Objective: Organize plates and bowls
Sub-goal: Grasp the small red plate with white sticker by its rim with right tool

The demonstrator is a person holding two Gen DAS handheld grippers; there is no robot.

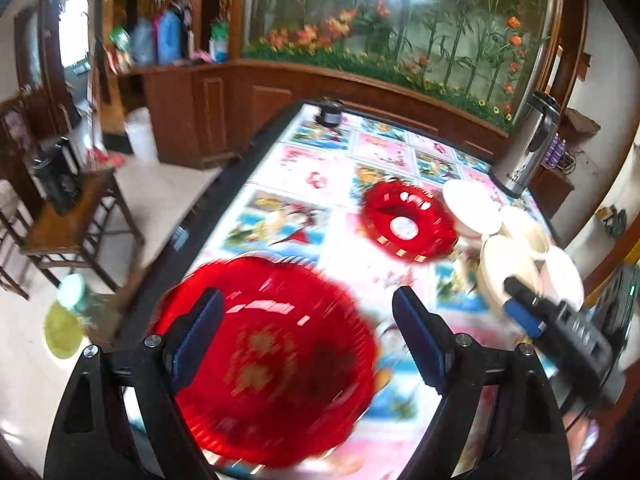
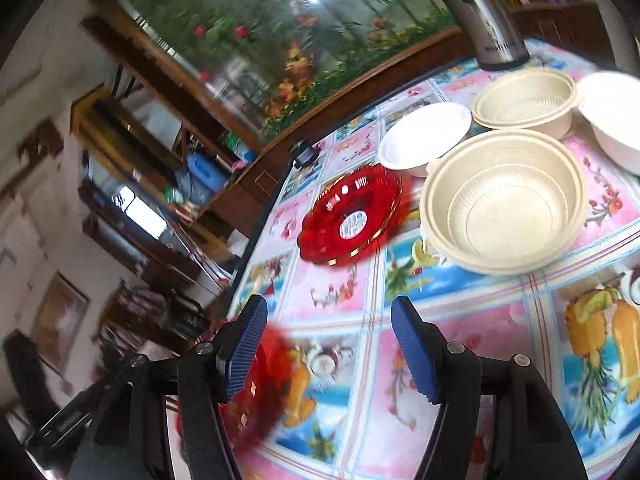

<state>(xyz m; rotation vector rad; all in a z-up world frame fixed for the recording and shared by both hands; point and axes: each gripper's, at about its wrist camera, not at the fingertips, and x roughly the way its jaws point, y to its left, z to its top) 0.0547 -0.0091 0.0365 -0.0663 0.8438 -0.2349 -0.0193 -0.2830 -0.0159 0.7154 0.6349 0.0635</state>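
A glossy fruit-print cloth covers the table. My left claw gapes wide over a scalloped red plate, gripping nothing. My right claw is spread too, facing ribbed cream bowls.

The near red plate is motion-blurred, its 6 o'clock rim hidden behind the left gripper. At 3 o'clock, the white bowl is cut off by the fisheye edge.
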